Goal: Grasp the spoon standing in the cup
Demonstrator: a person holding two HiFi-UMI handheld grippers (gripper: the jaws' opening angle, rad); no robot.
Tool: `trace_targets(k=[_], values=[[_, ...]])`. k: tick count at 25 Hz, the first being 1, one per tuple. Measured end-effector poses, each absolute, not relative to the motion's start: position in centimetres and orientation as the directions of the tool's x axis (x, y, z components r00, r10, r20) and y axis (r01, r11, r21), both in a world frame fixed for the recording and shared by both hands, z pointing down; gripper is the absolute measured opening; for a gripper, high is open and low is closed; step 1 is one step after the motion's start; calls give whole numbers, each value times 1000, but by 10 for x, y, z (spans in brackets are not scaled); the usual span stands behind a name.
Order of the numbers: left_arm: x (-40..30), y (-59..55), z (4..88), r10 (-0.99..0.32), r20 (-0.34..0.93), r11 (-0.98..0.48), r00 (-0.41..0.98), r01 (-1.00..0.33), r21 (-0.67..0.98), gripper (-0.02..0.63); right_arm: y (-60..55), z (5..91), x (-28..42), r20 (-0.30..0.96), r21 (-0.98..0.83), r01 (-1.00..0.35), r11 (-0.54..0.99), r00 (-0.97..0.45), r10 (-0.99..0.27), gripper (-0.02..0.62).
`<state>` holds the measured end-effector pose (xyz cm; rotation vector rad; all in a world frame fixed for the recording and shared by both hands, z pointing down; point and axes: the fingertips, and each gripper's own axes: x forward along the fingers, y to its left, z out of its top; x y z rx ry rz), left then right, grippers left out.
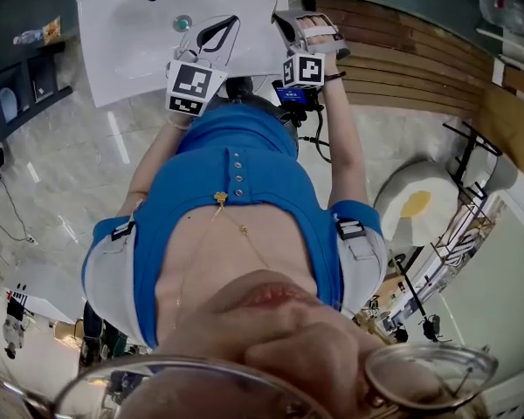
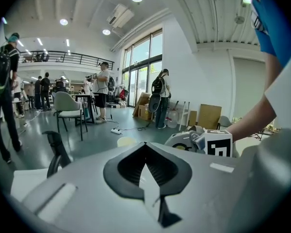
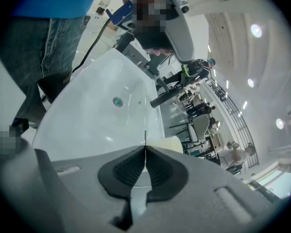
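No spoon shows in any view. A pale cream rounded object (image 3: 173, 145), possibly the cup, sits on the white table just beyond my right gripper (image 3: 145, 147); a similar cream shape (image 2: 125, 141) peeks over my left gripper (image 2: 145, 143). Both grippers have their black jaws shut tip to tip with nothing between them. In the head view the left gripper (image 1: 220, 30) and right gripper (image 1: 304, 26) are held side by side over the near edge of the white table (image 1: 131, 33), close to the person's blue shirt.
A small green round piece (image 1: 182, 24) lies on the table. A black fixture (image 3: 170, 94) stands at the table's far edge. Chairs and several people are farther off in the hall. A wooden slatted bench (image 1: 410, 55) is on the right.
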<state>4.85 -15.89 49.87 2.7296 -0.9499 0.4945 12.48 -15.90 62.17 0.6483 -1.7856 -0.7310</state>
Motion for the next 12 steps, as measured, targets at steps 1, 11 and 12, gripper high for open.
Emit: trace_targets(k=[1,11,12], values=[[49,-158,501,-567,382,-767,730,-637,79,0,-158,621,124,619,743,-74,665,-303,-725,5],[59,-146,541,-555,436,-772,708,-634,47,0,-145,625,119,588,781,-1,625,-340,-734,5],[61,-144,548,-545,444,-778,712,-626,49,0,-144,626,119,587,780,-2,625,-342,-734,5]])
